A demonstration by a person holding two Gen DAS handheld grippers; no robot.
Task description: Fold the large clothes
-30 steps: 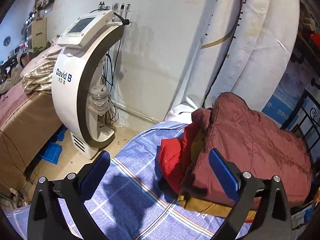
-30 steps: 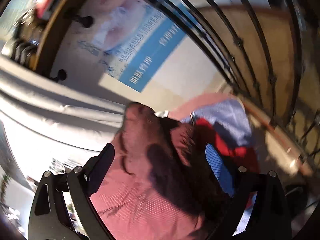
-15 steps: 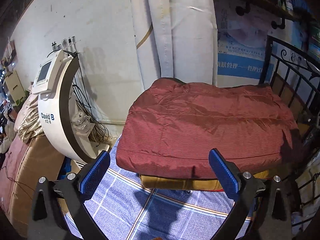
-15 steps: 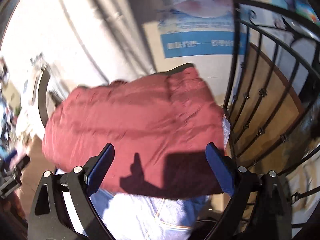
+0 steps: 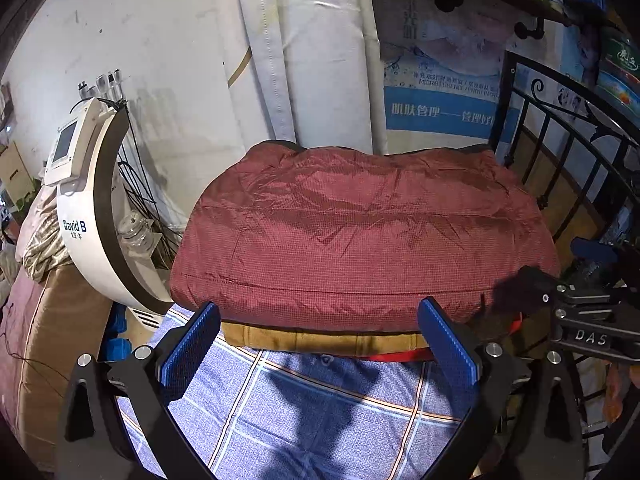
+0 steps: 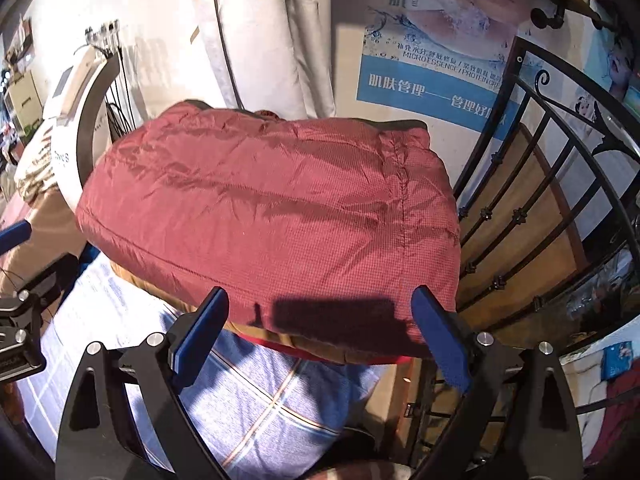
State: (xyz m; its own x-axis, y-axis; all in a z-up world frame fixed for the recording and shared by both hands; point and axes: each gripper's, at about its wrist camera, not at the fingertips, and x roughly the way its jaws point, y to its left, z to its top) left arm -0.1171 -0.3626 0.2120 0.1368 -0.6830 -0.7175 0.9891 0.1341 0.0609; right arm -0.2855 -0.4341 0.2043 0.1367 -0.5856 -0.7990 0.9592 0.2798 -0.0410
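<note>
Left wrist view: left gripper [image 5: 320, 330], jaws spread wide, holding nothing. Folded maroon padded garment [image 5: 360, 236] lies straight ahead just past the fingertips, on a tan garment [image 5: 320, 338] and a red one [image 5: 400, 356], long axis crosswise. Checked blue sheet [image 5: 300, 412] underneath. Right gripper's body is cut off at the frame's right edge.

Right wrist view: right gripper [image 6: 320, 330], equally wide, empty; the maroon garment's right corner sits between its fingertips, judged the nearer tool. Far edge and stack's underside hidden.
</note>
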